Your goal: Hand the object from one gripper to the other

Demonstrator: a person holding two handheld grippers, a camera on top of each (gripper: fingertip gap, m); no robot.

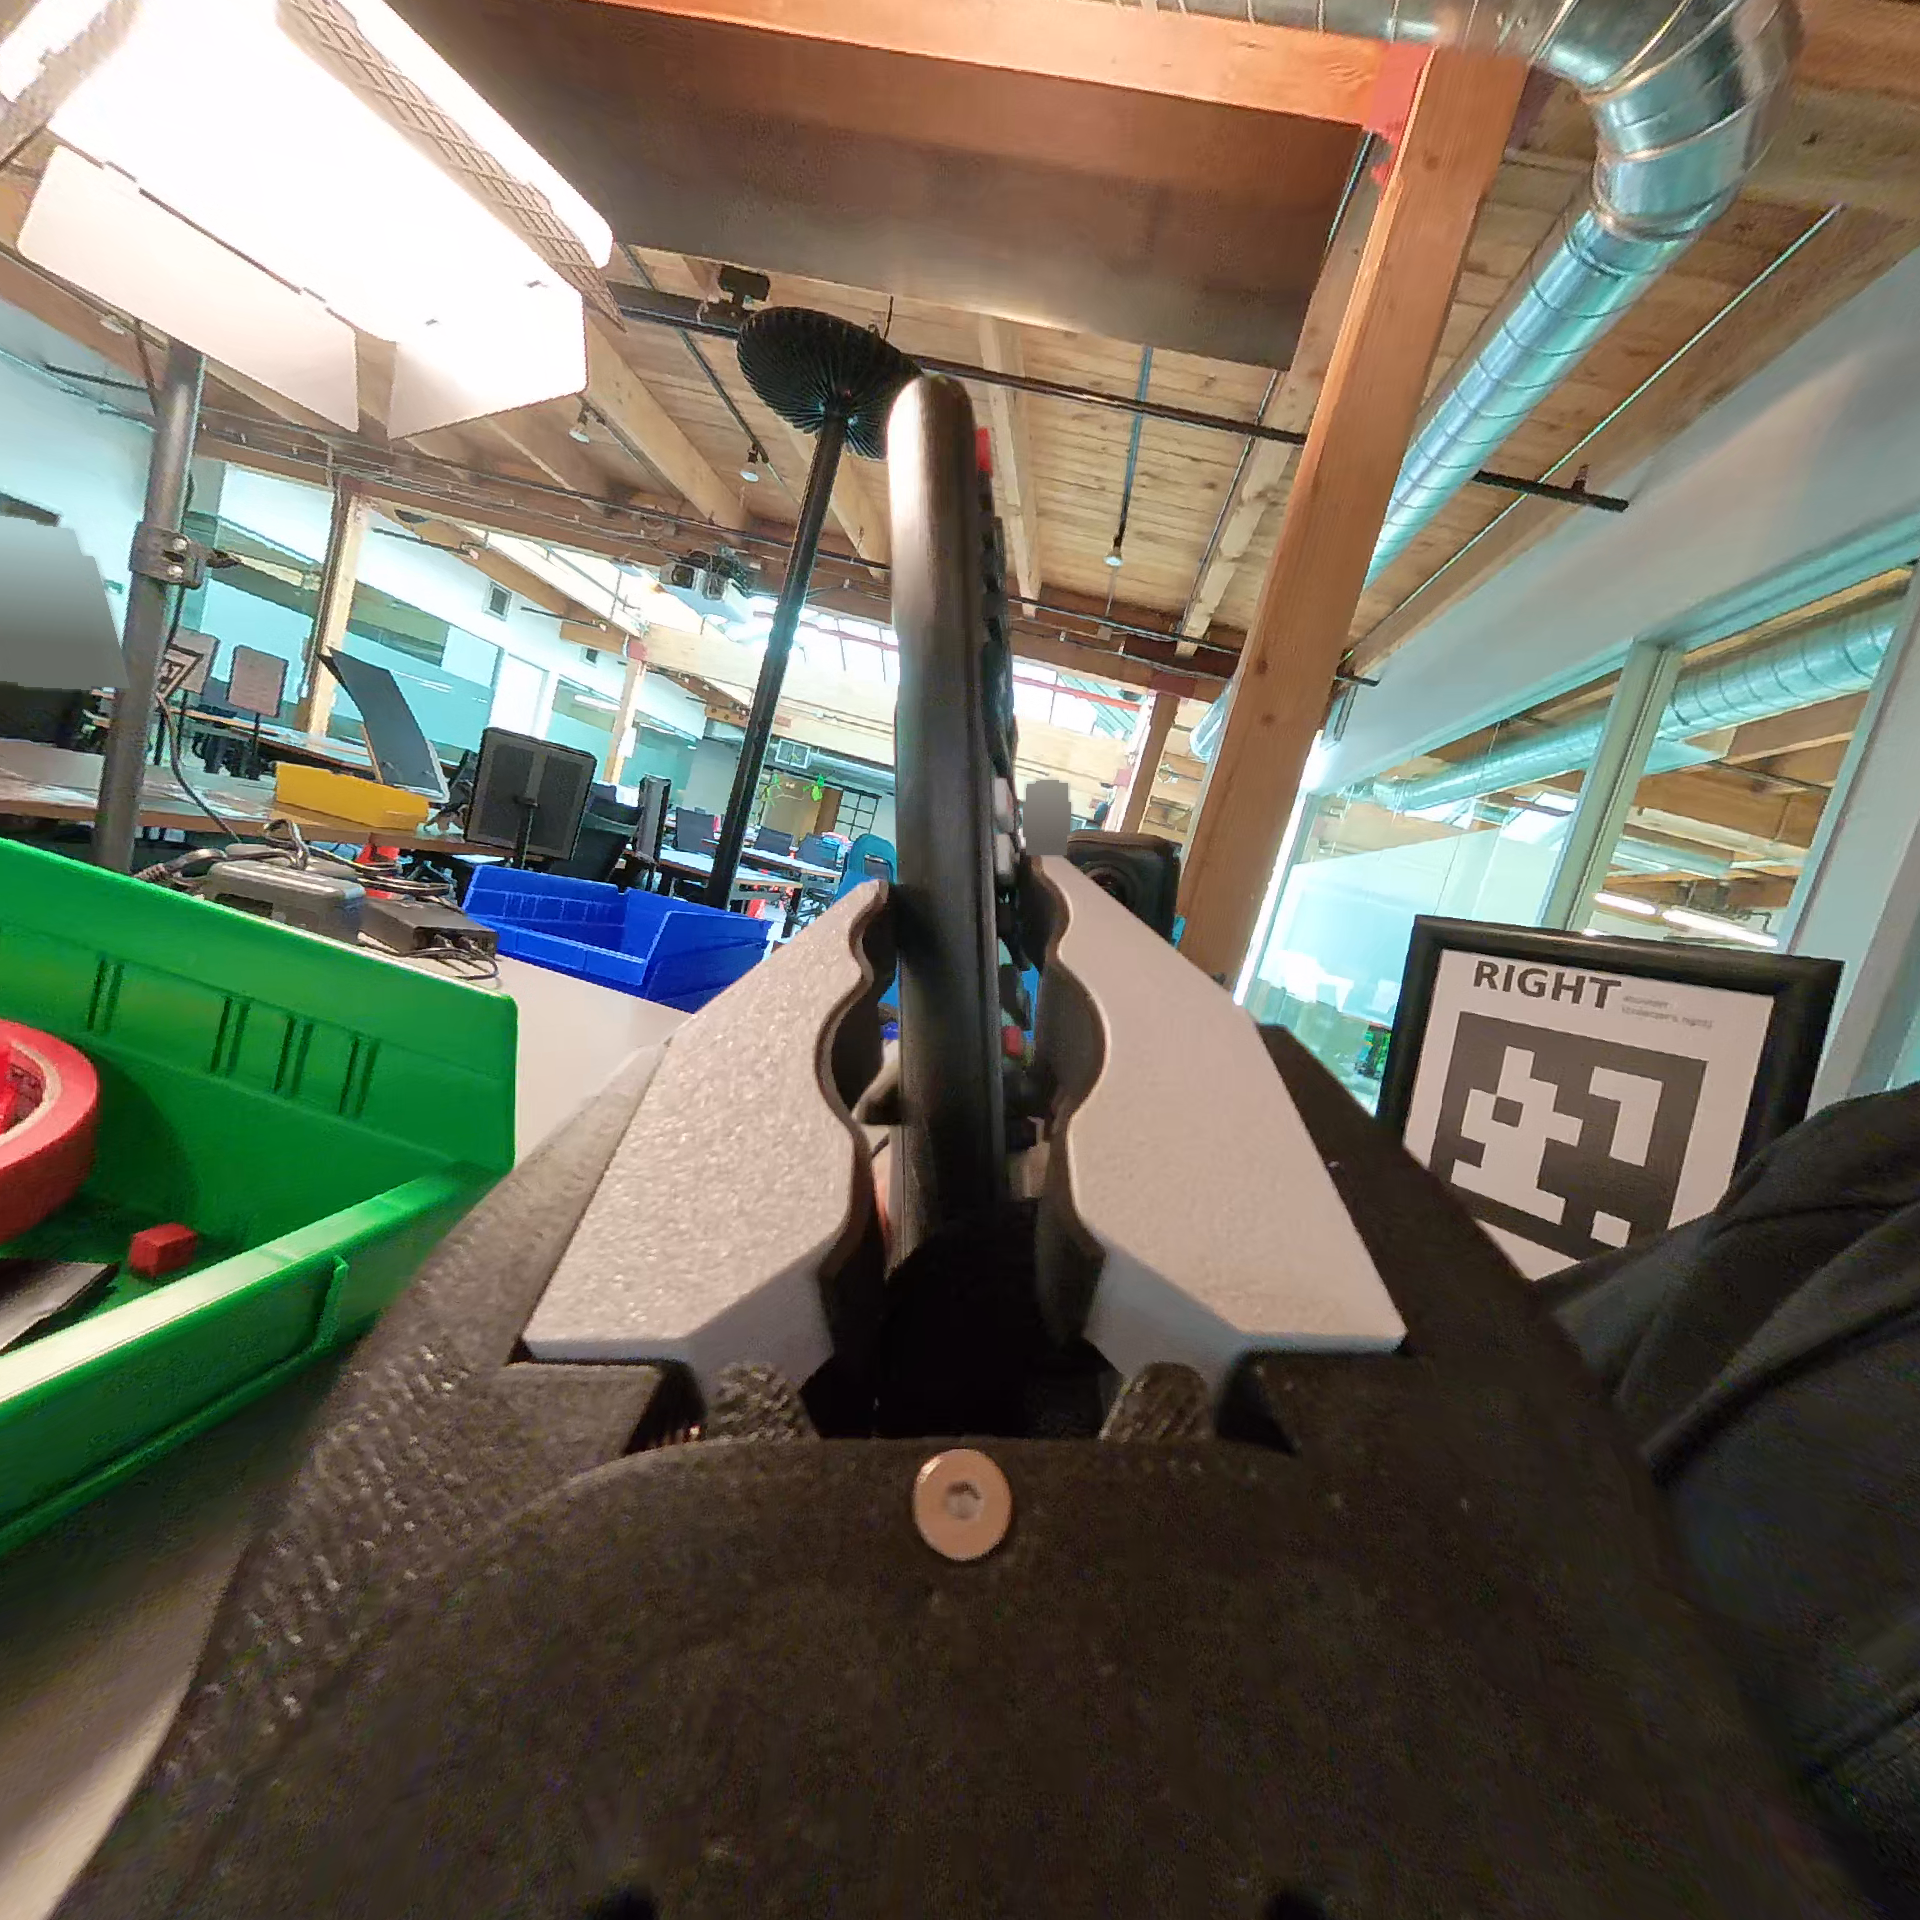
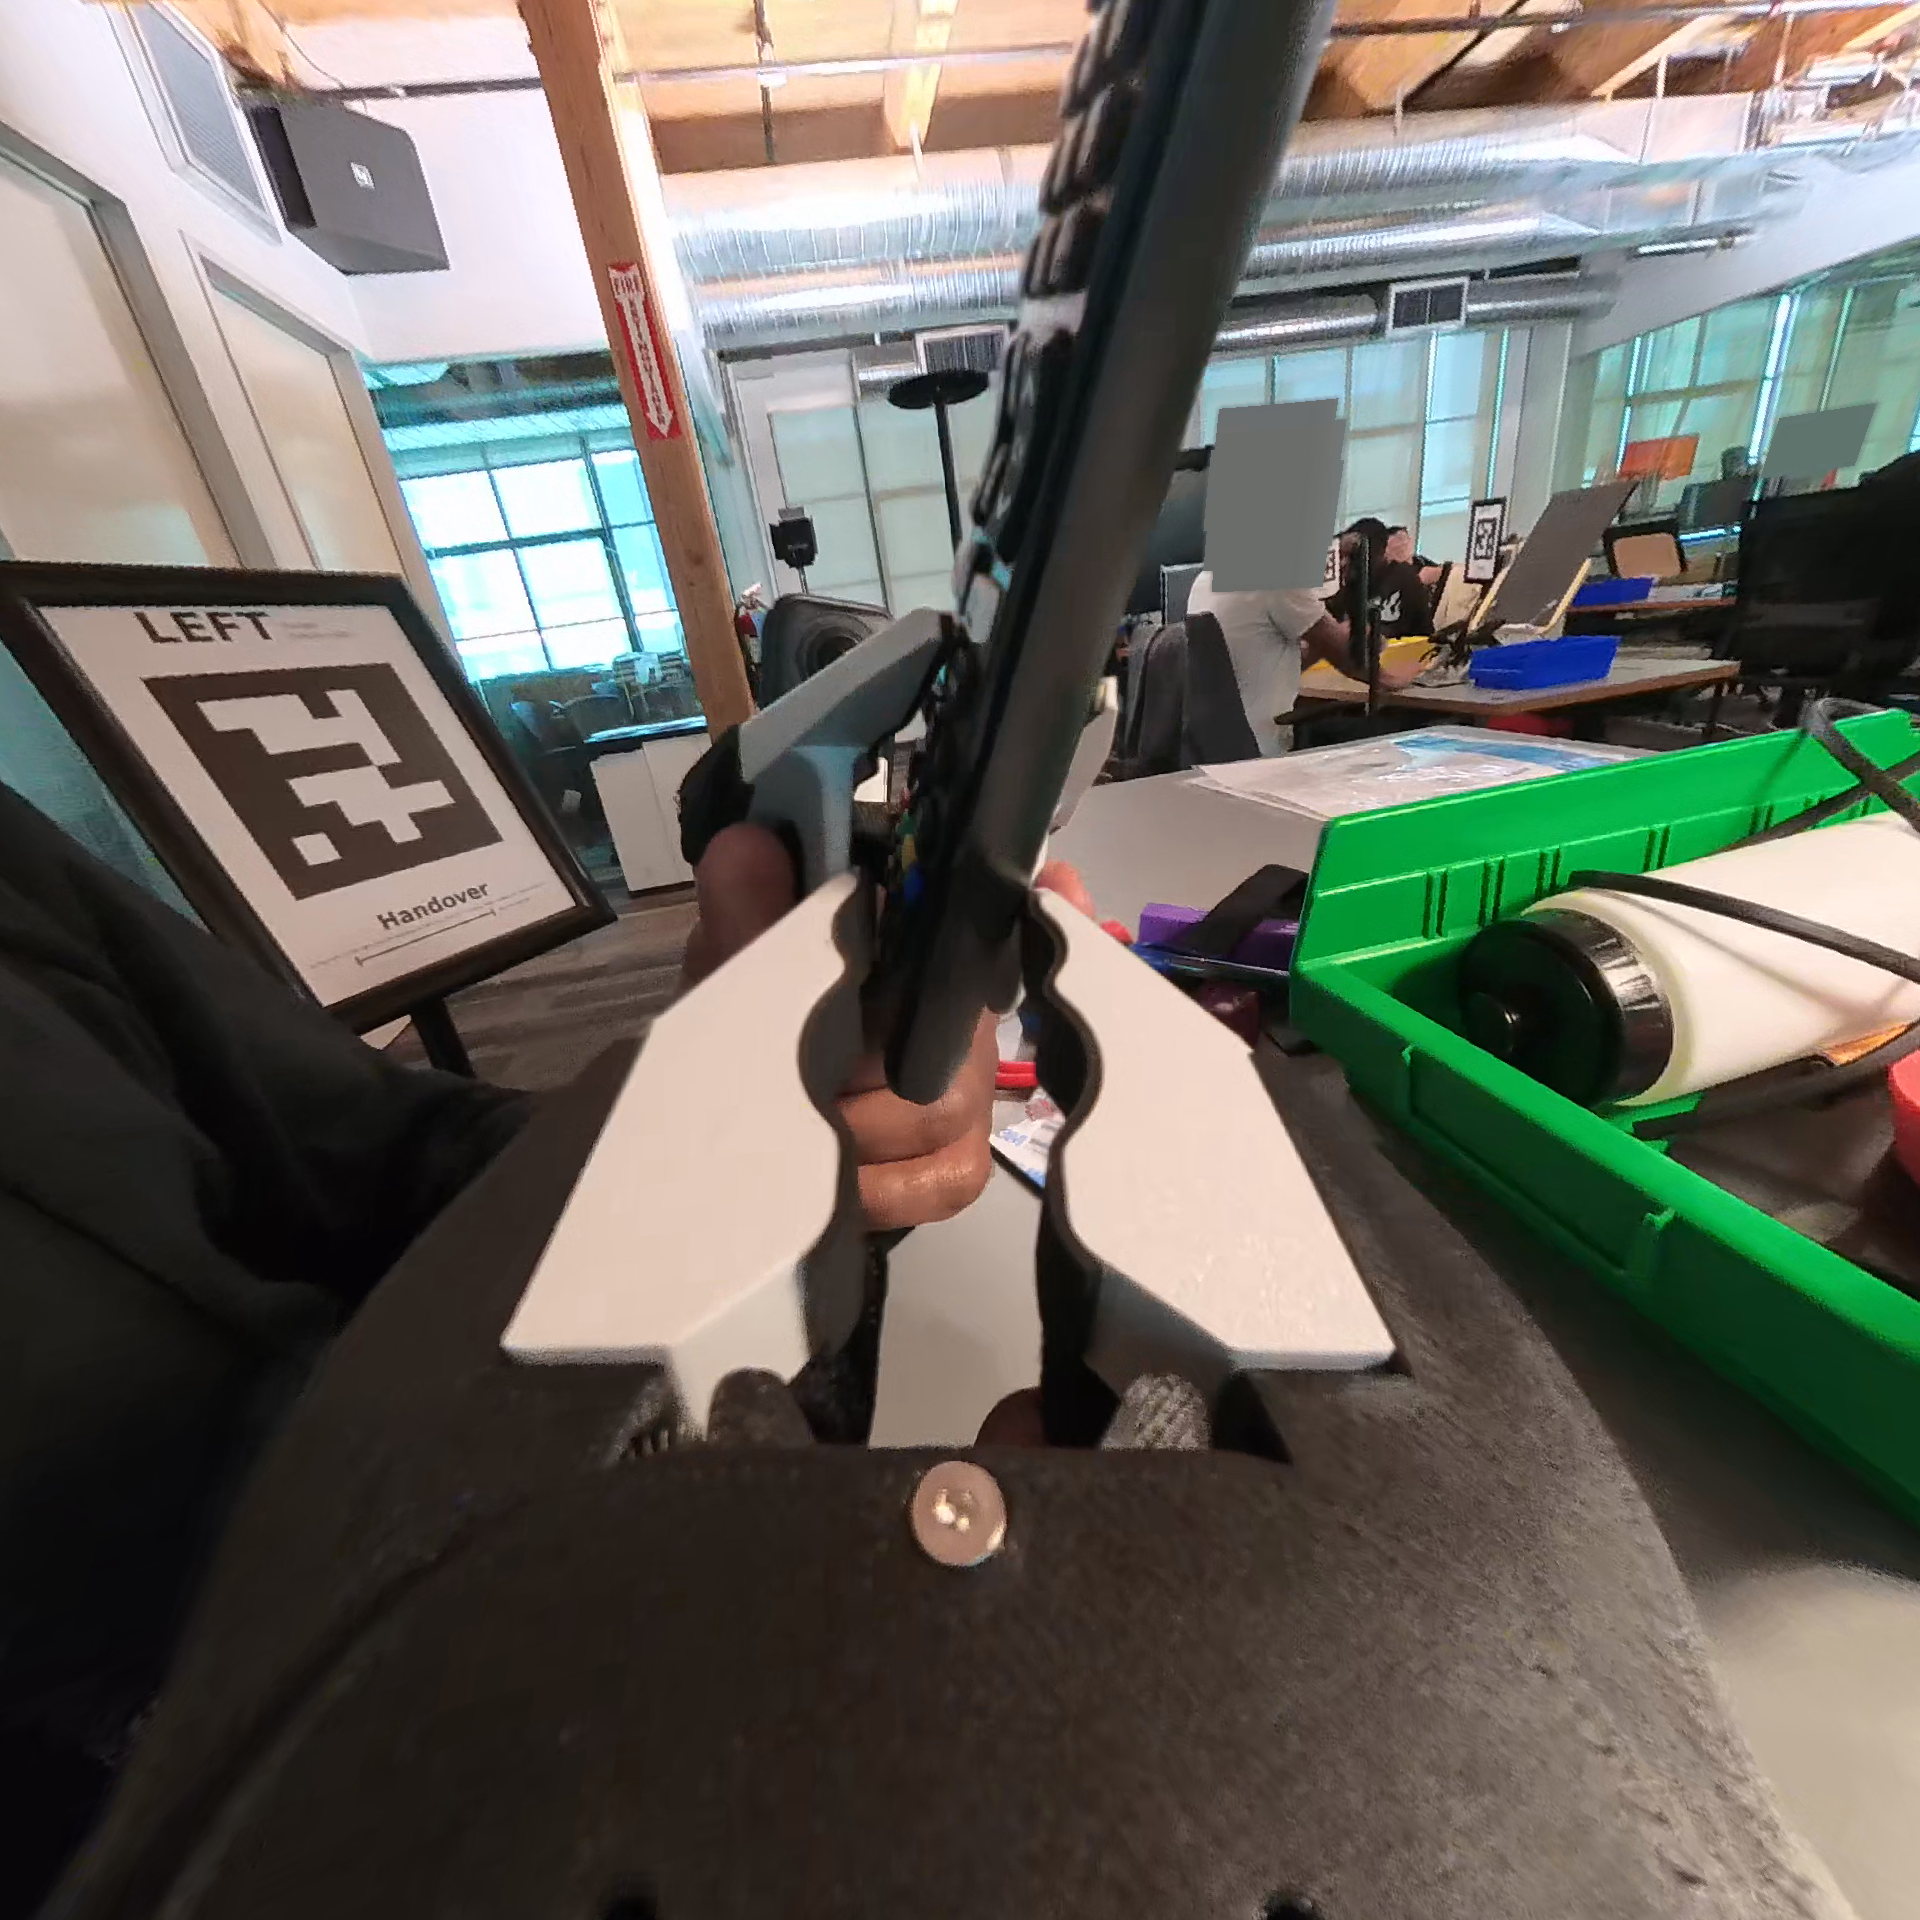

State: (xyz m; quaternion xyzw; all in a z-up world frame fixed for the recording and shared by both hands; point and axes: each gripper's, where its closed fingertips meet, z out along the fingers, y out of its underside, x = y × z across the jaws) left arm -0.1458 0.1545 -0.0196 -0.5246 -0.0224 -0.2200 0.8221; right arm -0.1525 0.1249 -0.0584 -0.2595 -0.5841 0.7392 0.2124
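Observation:
A long black remote control (image 1: 940, 727) stands upright between the grey fingers of my left gripper (image 1: 961, 899), which is shut on it. In the right wrist view the same remote (image 2: 1049, 582) slants up and to the right. Its lower end sits between the fingertips of my right gripper (image 2: 948, 899), which is closed against both of its sides. Just beyond, the left gripper (image 2: 966, 717) still clamps the remote higher up, with a person's hand (image 2: 914, 1143) below it. Both grippers are on the remote at once.
A green bin (image 1: 260, 1049) with a red tape roll (image 1: 42, 1132) lies left of the left gripper. It also shows in the right wrist view (image 2: 1538, 1101), holding a white roll (image 2: 1745, 987). Framed marker signs (image 1: 1590, 1101) (image 2: 312, 779) stand beside me. A dark sleeve (image 2: 156, 1143) is close by. My right fingertips sit around 5 cm from my left ones.

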